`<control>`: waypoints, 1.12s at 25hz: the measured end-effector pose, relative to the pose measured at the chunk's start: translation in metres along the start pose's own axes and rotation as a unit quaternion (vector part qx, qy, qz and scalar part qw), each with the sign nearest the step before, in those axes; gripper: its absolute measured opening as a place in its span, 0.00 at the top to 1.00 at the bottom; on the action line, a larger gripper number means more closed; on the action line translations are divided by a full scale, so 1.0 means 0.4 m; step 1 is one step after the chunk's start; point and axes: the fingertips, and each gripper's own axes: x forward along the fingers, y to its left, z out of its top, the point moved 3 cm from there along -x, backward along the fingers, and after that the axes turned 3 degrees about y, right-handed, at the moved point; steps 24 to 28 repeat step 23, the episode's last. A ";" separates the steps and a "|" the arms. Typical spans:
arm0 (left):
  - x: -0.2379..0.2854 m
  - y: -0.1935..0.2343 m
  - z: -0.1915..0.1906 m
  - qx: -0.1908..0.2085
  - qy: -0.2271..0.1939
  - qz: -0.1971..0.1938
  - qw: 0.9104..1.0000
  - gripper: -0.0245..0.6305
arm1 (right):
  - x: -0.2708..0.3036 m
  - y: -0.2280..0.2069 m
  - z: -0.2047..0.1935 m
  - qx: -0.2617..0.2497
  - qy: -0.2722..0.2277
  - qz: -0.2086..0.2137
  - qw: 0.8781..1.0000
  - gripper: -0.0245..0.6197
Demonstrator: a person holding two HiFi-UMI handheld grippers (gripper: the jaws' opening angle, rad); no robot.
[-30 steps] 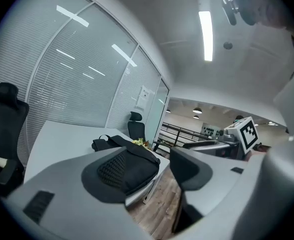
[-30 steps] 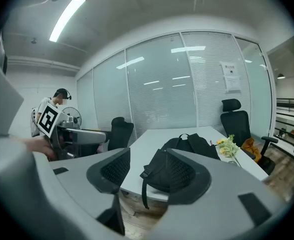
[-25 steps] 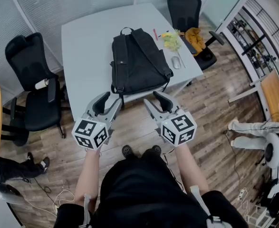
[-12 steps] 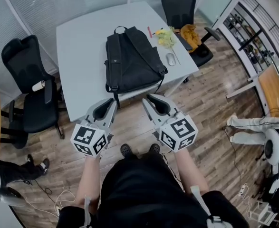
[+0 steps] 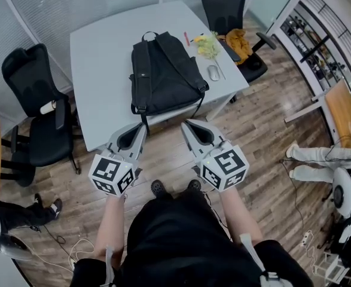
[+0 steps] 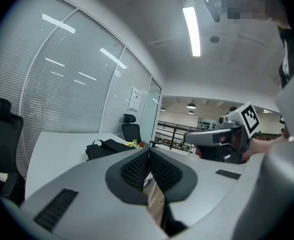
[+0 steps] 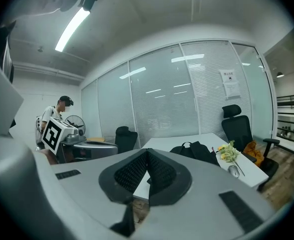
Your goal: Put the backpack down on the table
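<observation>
A black backpack (image 5: 163,73) lies flat on the white table (image 5: 100,82), straps up, its lower end at the near edge. It also shows as a low dark shape in the left gripper view (image 6: 109,147) and the right gripper view (image 7: 194,150). My left gripper (image 5: 141,127) hangs in front of the table edge over the floor, shut with nothing in it. Beside it my right gripper (image 5: 186,124) is likewise shut and empty. Both point toward the table and touch nothing. The pads meet in each gripper view: left gripper (image 6: 148,153), right gripper (image 7: 147,153).
A mouse (image 5: 214,73), a yellow flower bunch (image 5: 206,45) and a red pen (image 5: 187,39) lie on the table's right part. Black office chairs stand at the left (image 5: 34,109) and far right (image 5: 226,8). Another person's legs (image 5: 316,160) show at the right.
Both grippers went from open to shut, with nothing between the jaws. They drew back a little from the table; the backpack stays where it lay.
</observation>
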 end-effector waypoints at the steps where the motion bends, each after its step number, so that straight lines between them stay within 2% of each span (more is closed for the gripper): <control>1: 0.000 -0.003 0.001 0.002 0.001 -0.001 1.000 0.96 | -0.001 0.000 0.000 0.001 0.000 0.000 1.000 0.94; 28: 0.012 0.000 0.010 0.014 0.007 -0.004 1.000 0.96 | 0.009 -0.019 -0.006 -0.004 0.007 -0.004 1.000 0.94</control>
